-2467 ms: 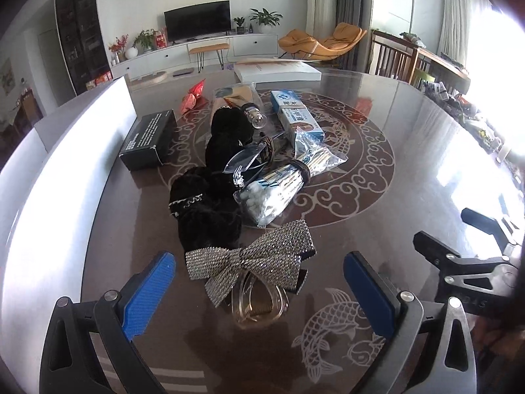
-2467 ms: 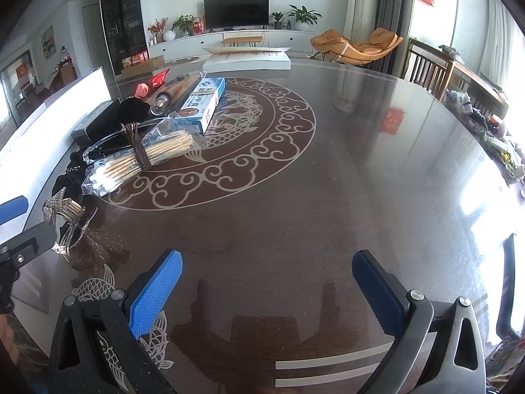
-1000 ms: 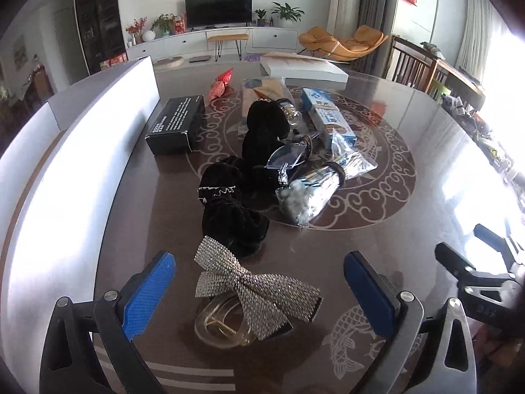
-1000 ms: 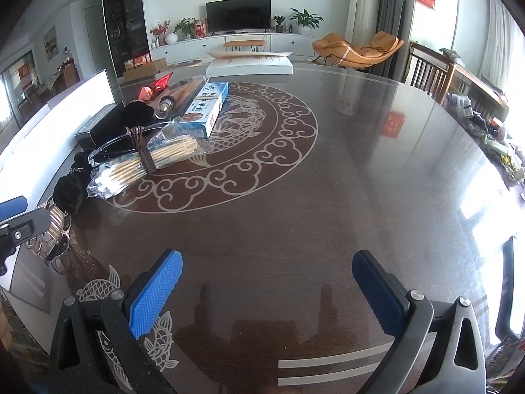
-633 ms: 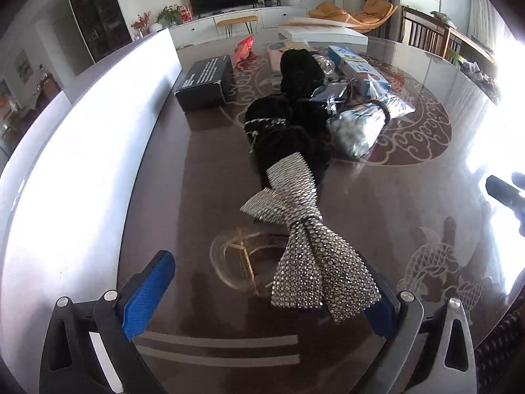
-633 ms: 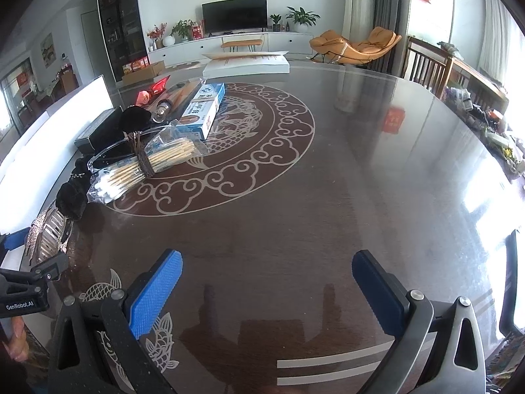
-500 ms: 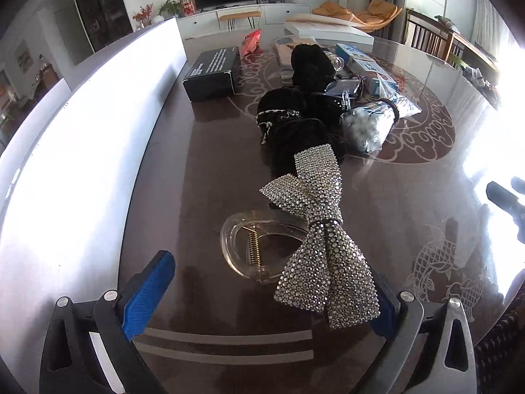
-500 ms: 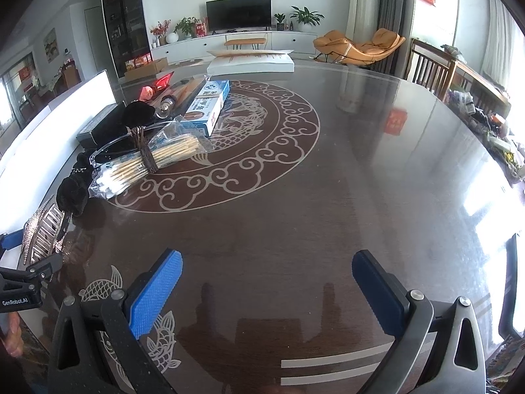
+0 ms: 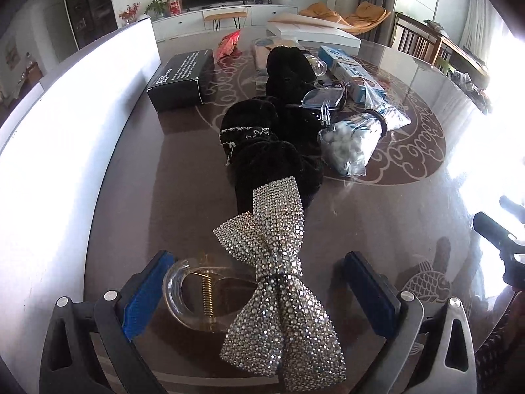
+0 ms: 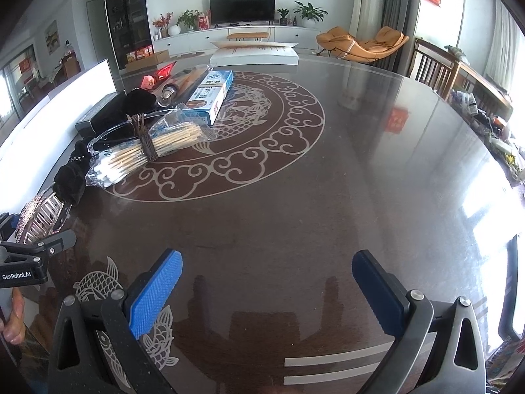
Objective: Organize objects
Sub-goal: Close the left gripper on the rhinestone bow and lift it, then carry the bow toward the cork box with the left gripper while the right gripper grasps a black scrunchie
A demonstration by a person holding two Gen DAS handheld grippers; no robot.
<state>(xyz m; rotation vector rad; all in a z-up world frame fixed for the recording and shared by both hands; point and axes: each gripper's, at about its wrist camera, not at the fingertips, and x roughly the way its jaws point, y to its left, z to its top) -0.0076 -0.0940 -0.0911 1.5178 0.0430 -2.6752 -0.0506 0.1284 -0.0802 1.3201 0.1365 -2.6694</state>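
Bow clip [image 9: 279, 282]: on table [image 9: 377, 210], between spread fingers of left gripper [image 9: 259, 289]. Likely light; bow soft, clear claw [image 9: 183, 292] stiff, slippery, possibly brittle. Best taken at knot. Right gripper [image 10: 265, 292]: spread wide, holding nothing, over bare tabletop.

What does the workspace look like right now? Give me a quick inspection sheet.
Surface: dark glossy table with pale scroll and fish inlay.
Job's things: rhinestone bow hair clip lying between the left gripper fingers, not clamped; black scrunchies; bagged cotton swabs; blue-white box; black box; glasses; bulb; red packet.
Clutter: flat white box at the far edge.
Grippers: left open around the clip; right gripper open over bare table.
Cables: nothing seen.
Surroundings: white panel on the left, TV, orange chair.
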